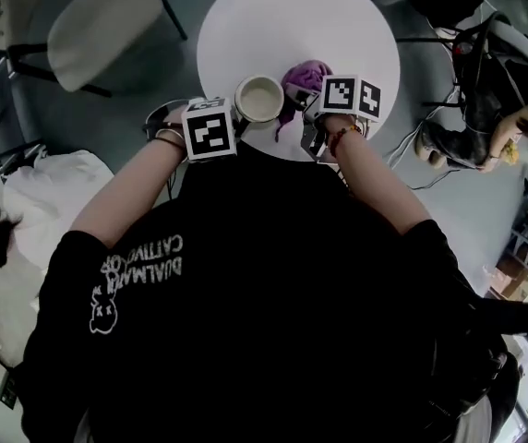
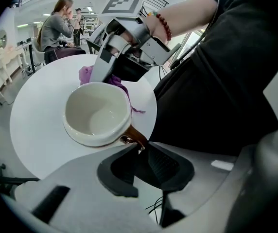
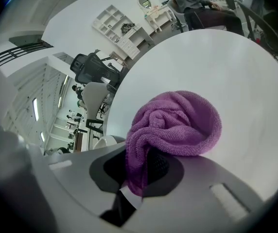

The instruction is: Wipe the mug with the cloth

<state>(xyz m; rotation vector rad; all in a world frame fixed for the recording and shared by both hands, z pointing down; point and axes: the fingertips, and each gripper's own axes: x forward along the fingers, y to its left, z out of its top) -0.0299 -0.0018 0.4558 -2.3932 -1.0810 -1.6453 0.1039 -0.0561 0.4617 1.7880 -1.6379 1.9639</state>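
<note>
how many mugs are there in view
1: the white mug, over the round table's near edge, held by its handle in the left gripper, next to the purple cloth. No other shows.

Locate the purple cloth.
Head view: the purple cloth is pinched in the right gripper, just right of the mug, over the round table.

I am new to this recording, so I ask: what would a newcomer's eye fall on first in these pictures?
The purple cloth stands out most, bunched and pinched in the right claw over the near part of the round white table. Just to its left, the left claw grips a white mug by its brown handle.
</note>
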